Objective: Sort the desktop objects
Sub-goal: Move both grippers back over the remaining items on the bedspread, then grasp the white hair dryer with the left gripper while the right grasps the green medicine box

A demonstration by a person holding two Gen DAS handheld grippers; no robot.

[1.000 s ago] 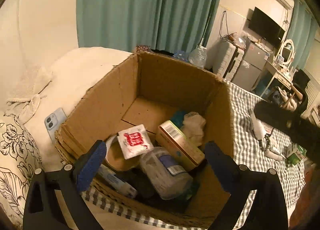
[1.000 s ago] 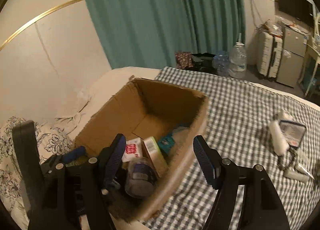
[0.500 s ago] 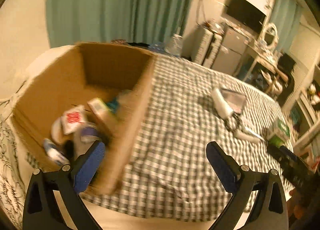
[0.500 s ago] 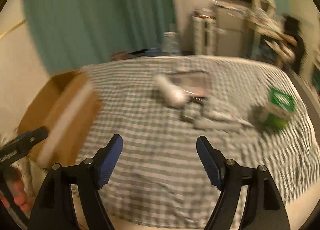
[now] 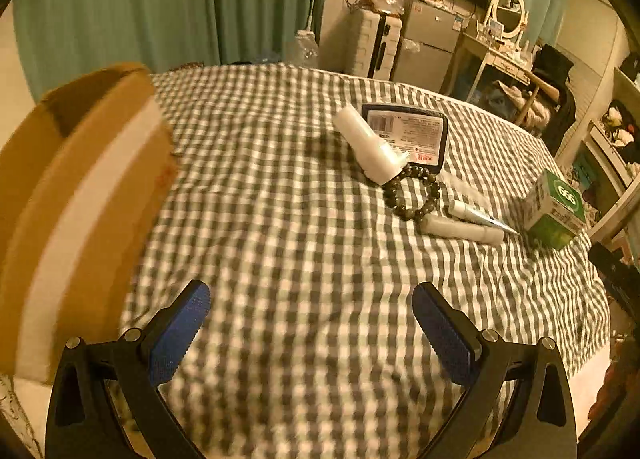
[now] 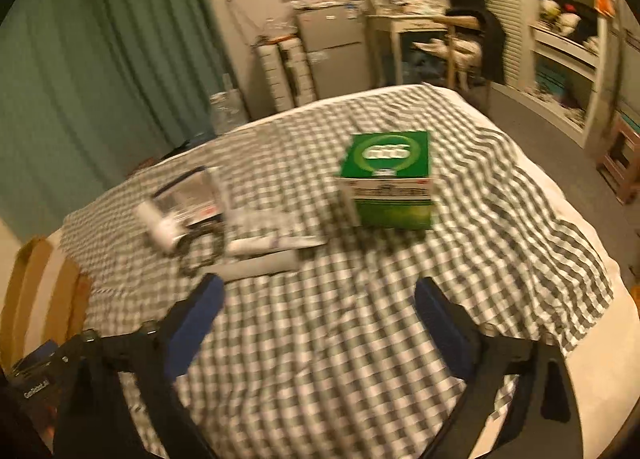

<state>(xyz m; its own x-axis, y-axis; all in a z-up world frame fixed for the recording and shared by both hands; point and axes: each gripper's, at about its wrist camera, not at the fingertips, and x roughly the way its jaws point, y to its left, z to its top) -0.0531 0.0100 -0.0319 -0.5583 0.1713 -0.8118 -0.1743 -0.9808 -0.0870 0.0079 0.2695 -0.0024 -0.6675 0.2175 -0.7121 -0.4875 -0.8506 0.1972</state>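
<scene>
1. Both grippers are empty, jaws spread wide: left gripper (image 5: 311, 333), right gripper (image 6: 318, 317). Neither touches anything.
2. Remaining items sit on the checked cloth (image 5: 280, 219), ahead of both grippers. The cardboard box (image 5: 72, 195) is at my far left, out at the cloth's left edge.
3. From the right wrist view, the green carton (image 6: 390, 183) is dead ahead, slightly right of centre and upright, standing apart from the other items. My call: right arm is nearer, so it's the likely next pick.
4. The white bottle (image 5: 370, 149) lies on its side, long axis running diagonally away and to the left, resting partly on the flat dark-framed pack (image 5: 412, 131).
5. The bead bracelet (image 5: 414, 195) touches the bottle's near end, with two small tubes (image 5: 464, 225) just beside it. It's a tight cluster.
6. There's bare cloth between the grippers and the items. The cloth's right edge drops off near the carton.
</scene>
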